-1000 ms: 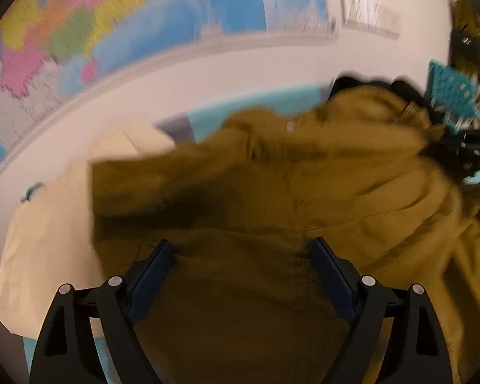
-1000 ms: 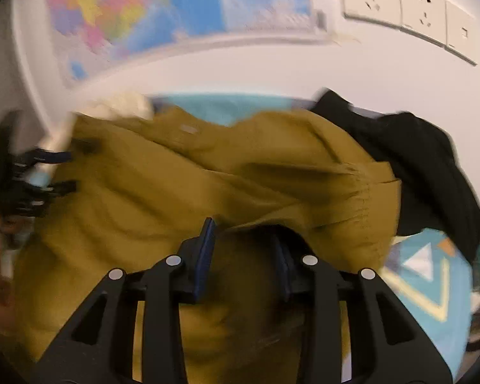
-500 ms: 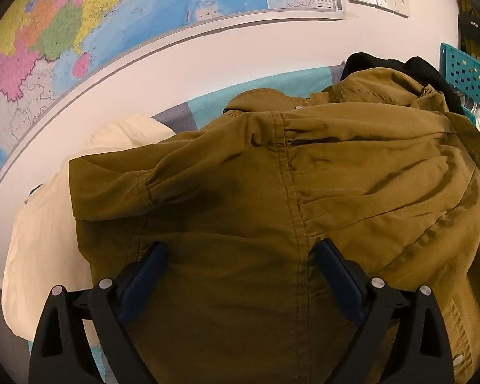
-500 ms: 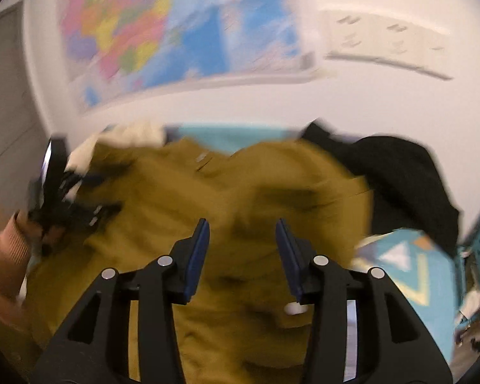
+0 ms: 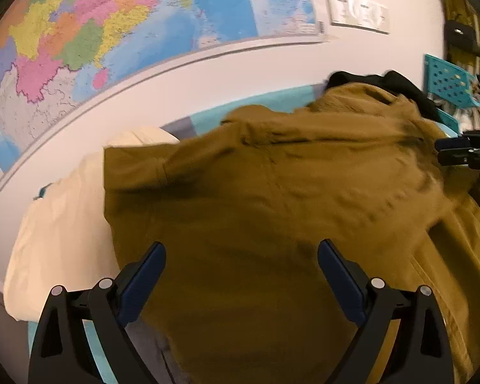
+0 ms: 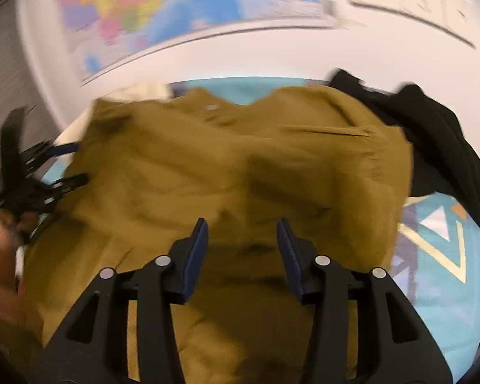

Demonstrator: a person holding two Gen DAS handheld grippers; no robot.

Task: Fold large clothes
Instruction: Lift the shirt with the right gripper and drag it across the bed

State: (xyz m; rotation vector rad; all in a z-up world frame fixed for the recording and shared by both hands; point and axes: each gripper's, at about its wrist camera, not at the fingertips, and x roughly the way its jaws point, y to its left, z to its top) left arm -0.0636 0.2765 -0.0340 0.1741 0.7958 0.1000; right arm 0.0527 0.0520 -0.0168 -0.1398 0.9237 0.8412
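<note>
A large olive-brown jacket (image 5: 272, 192) lies spread and rumpled on a turquoise patterned cover; it also fills the right wrist view (image 6: 240, 166). My left gripper (image 5: 241, 249) is wide open above the jacket's near left part, holding nothing. My right gripper (image 6: 242, 224) is open over the jacket's middle, with no cloth between its fingers. The right gripper shows at the right edge of the left wrist view (image 5: 464, 156). The left gripper shows at the left of the right wrist view (image 6: 35, 172), with a hand behind it.
A cream garment (image 5: 64, 217) lies left of the jacket. A black garment (image 6: 432, 134) lies at the back right. The turquoise cover (image 6: 438, 256) shows at the right. A teal basket (image 5: 448, 83) stands far right. A map and sockets hang on the wall.
My right gripper let go of the jacket fold and opened, lifted, then came down over the jacket. My left gripper stayed open and shifted slightly. The jacket now lies flatter.
</note>
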